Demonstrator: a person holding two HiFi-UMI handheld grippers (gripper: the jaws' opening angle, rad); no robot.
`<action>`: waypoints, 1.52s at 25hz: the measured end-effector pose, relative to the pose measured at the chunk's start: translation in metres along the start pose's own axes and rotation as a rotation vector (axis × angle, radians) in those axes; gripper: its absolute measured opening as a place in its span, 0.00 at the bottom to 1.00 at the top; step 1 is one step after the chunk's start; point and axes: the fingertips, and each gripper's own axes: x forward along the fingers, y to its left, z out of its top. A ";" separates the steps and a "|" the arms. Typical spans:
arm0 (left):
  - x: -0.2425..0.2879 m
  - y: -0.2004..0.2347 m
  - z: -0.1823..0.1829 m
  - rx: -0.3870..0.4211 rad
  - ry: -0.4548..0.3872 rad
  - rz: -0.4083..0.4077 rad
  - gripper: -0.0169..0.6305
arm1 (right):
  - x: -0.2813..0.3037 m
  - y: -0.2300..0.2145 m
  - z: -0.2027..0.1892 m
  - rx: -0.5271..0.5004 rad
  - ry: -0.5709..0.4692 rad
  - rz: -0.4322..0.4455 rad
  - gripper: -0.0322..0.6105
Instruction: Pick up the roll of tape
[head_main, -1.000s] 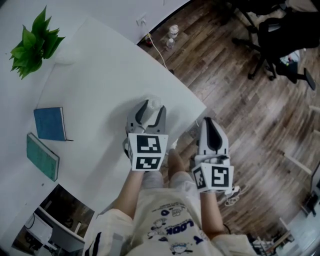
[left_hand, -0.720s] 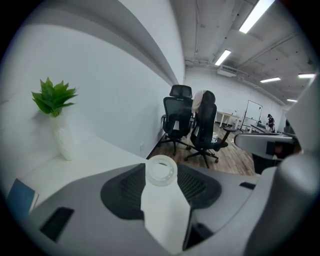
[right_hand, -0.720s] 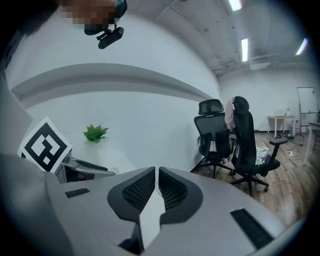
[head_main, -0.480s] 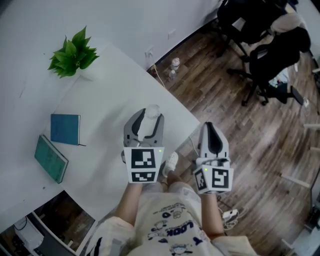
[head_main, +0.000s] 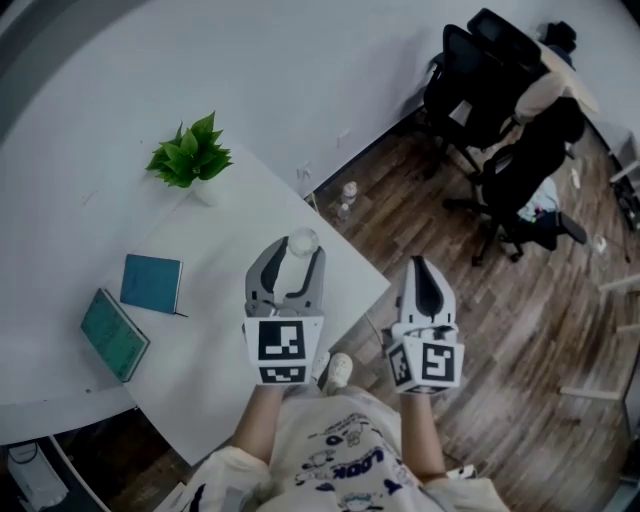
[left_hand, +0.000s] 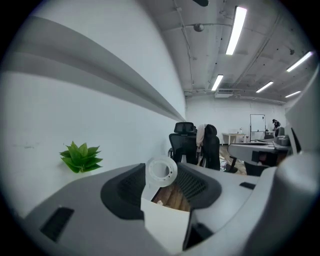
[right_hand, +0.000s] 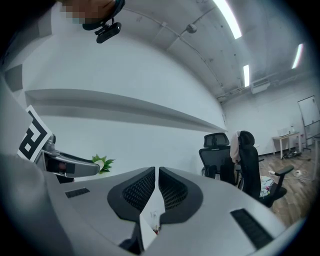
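The white bench (head_main: 210, 260) is seen from above, with dark office chairs (head_main: 480, 90) well apart on the wooden floor (head_main: 520, 340). "LOOK" can be read on the person's shirt (head_main: 352, 462). The left hand-held gripper (head_main: 295, 255) is held level over the bench's corner, jaws clamped on the roll of tape (left_hand: 160, 169), clear of the bench. The right hand-held gripper (head_main: 423, 268) is held over the floor, jaws pressed together on nothing. Two teal books (head_main: 152, 283) and a plant (head_main: 190, 157) are seen on the bench.
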 end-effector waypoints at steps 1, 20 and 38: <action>-0.005 0.000 0.006 0.001 -0.015 0.005 0.33 | -0.001 0.002 0.006 -0.003 -0.010 0.003 0.09; -0.063 -0.005 0.041 0.006 -0.164 0.027 0.33 | -0.033 0.010 0.046 -0.015 -0.109 -0.005 0.09; -0.063 -0.014 0.044 0.016 -0.168 0.003 0.33 | -0.037 0.005 0.043 -0.017 -0.100 -0.018 0.09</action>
